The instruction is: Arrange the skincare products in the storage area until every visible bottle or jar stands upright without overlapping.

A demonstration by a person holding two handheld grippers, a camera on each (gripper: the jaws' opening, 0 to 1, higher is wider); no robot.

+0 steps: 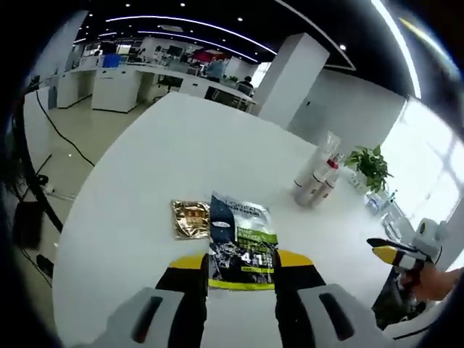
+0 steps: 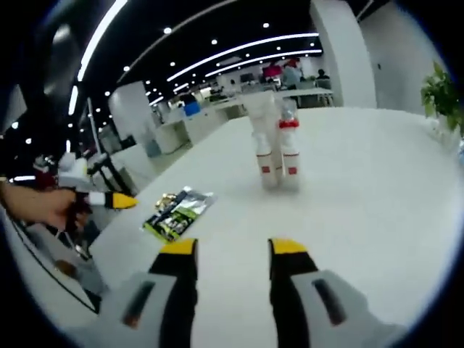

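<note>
dark sachet (image 1: 242, 243) reads, perhaps, "4.1"; other print blurred.

Ceiling light strips (image 1: 181, 23) are glowing in curved lines over a bright white table (image 1: 188, 145), while daylight is blowing out the window (image 1: 428, 167) in the left gripper view. Fisheye distortion is bending both views' edges. The bottles (image 2: 278, 148) are looking soft and slightly blurred in the right gripper view.

Label print on the bottles (image 2: 278, 148) is too blurred to read.
</note>
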